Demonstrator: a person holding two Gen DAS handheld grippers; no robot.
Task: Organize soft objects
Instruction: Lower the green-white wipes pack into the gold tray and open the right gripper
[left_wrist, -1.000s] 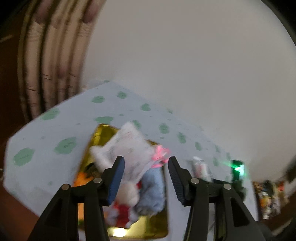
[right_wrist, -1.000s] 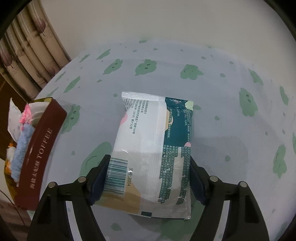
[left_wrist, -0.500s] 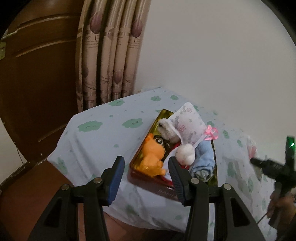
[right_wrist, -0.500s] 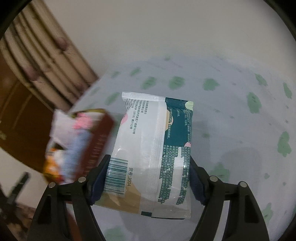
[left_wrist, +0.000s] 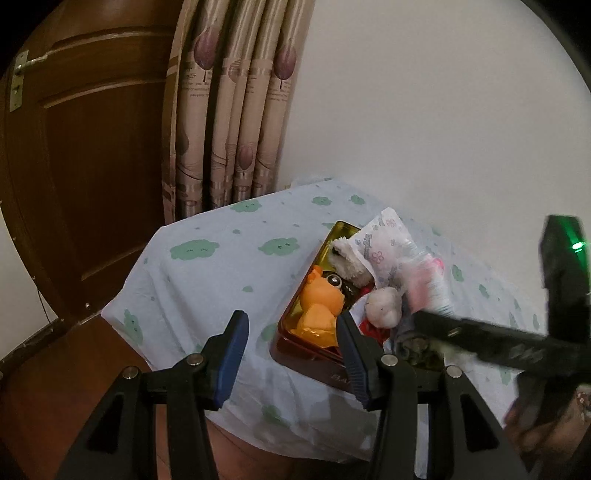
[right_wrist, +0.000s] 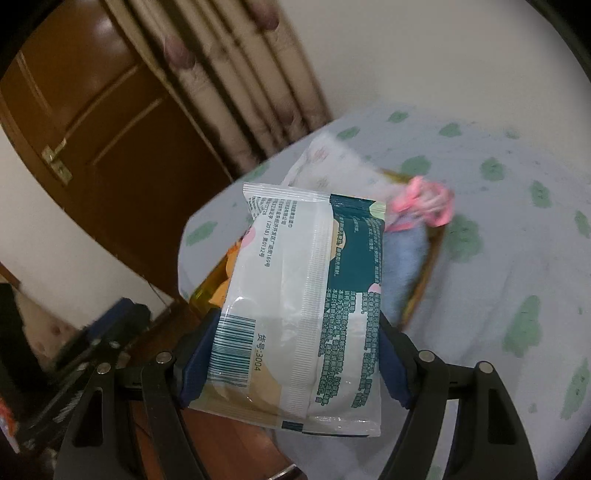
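The right gripper (right_wrist: 295, 354) is clamped on a sealed tissue pack (right_wrist: 295, 306), one blue pad against each long edge. The pack is white and dark green, with a barcode at its near left corner. It is held clear of the tabletop (right_wrist: 517, 206), above the near end of a gold tin (right_wrist: 424, 291) that it partly hides.

Beyond the pack, the tin holds a rolled blue cloth (right_wrist: 404, 266), a pink ribbon (right_wrist: 424, 203) and a white printed pouch (right_wrist: 332, 170) leaning out over its far rim. This view is blurred.

The left gripper (left_wrist: 291, 350) is open and holds nothing; its blue pads stand apart in the air at the near left corner of the tabletop. Just beyond its right finger lies the tin, seen here with a dark red outer wall (left_wrist: 317, 365). Inside, from left to right:
- an orange plush toy (left_wrist: 319, 306)
- a white plush toy (left_wrist: 347, 260) at the far end
- a white pompom (left_wrist: 384, 310) at the near end
- the printed pouch, propped upright on the right

The right gripper crosses the right side of the left view as a blurred black bar, with a green light (left_wrist: 577, 245) on its body.

A pale cloth with green cloud shapes (left_wrist: 192, 251) covers the tabletop. To the far left stand a patterned curtain (left_wrist: 236, 110) and a brown wooden door (left_wrist: 92, 147)
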